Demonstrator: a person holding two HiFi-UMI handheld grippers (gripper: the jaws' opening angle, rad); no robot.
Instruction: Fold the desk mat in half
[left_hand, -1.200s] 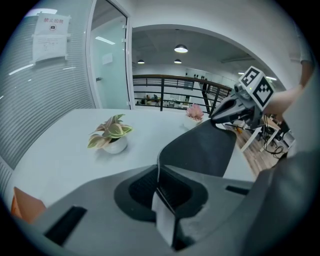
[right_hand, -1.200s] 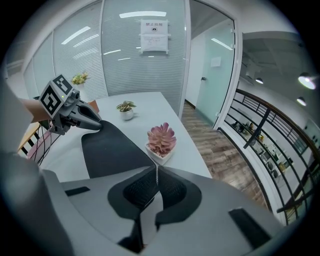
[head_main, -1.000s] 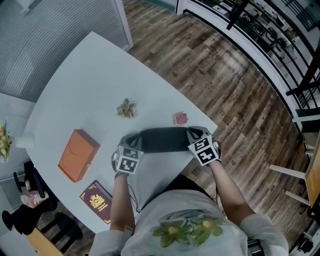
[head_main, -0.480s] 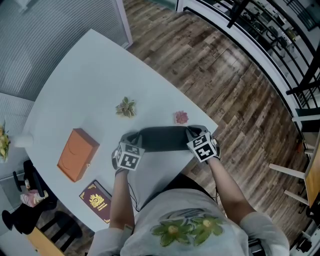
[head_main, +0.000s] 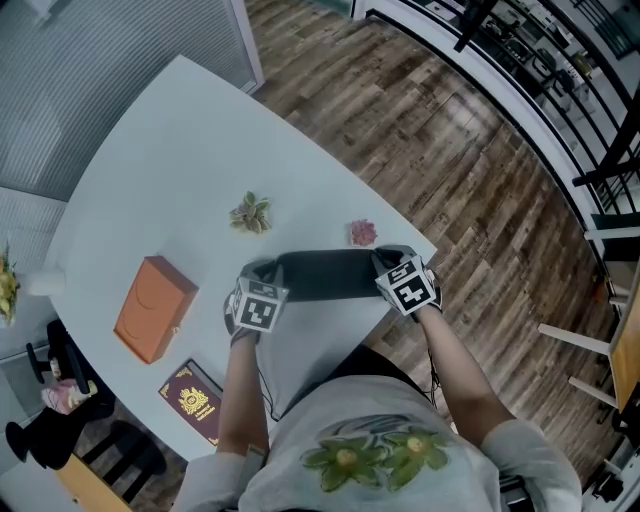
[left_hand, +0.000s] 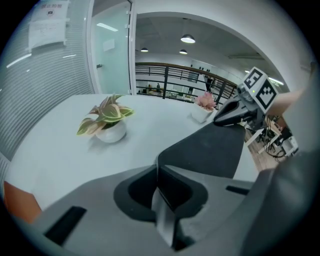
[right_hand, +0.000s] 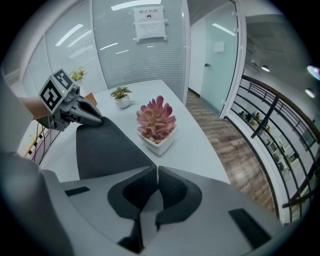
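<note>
The dark grey desk mat (head_main: 325, 276) lies as a narrow strip near the front edge of the white table (head_main: 170, 160). My left gripper (head_main: 263, 274) is shut on the mat's left end, and my right gripper (head_main: 386, 260) is shut on its right end. In the left gripper view the mat (left_hand: 210, 150) runs from my pinched jaws (left_hand: 158, 167) over to the right gripper (left_hand: 235, 112). In the right gripper view the mat (right_hand: 107, 147) stretches from the shut jaws (right_hand: 157, 170) to the left gripper (right_hand: 75, 112). How the mat's layers lie underneath is hidden.
A small green plant in a white pot (head_main: 252, 214) and a pink succulent (head_main: 362, 234) stand just beyond the mat. An orange box (head_main: 153, 308) and a red booklet (head_main: 196, 404) lie to the left. The table's right edge drops to wooden floor (head_main: 470, 190).
Both grippers have shifted slightly farther across the table, away from the person, still holding the mat's ends. Nothing was let go.
</note>
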